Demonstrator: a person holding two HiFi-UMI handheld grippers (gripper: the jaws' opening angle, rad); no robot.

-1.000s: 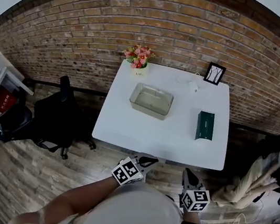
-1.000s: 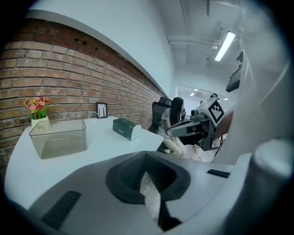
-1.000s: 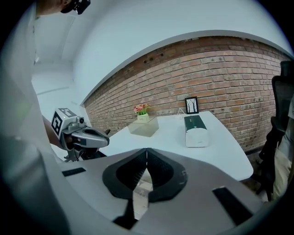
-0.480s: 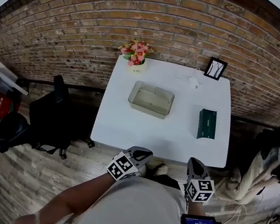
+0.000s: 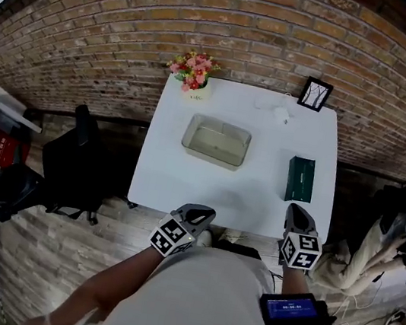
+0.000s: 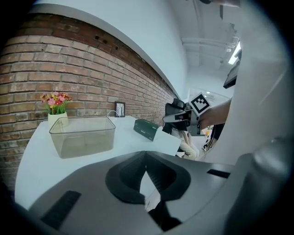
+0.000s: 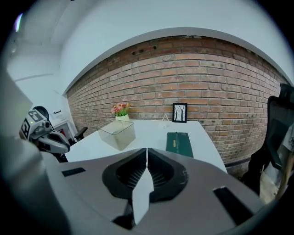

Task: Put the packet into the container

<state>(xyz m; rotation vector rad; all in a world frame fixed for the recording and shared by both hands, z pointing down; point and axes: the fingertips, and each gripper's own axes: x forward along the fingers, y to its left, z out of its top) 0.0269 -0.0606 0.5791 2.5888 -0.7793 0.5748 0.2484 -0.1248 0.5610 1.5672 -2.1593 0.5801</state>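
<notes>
Packet, flat and green, lies near clear container.

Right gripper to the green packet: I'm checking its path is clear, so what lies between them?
Nothing but bare white table separates the right gripper from the packet; the head view shows it.

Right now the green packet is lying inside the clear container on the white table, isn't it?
Not quite. The packet is not inside the container. It lies flat on the white table, apart from the container and to its right, as the head view shows. The container is clear and has nothing in it.
</notes>
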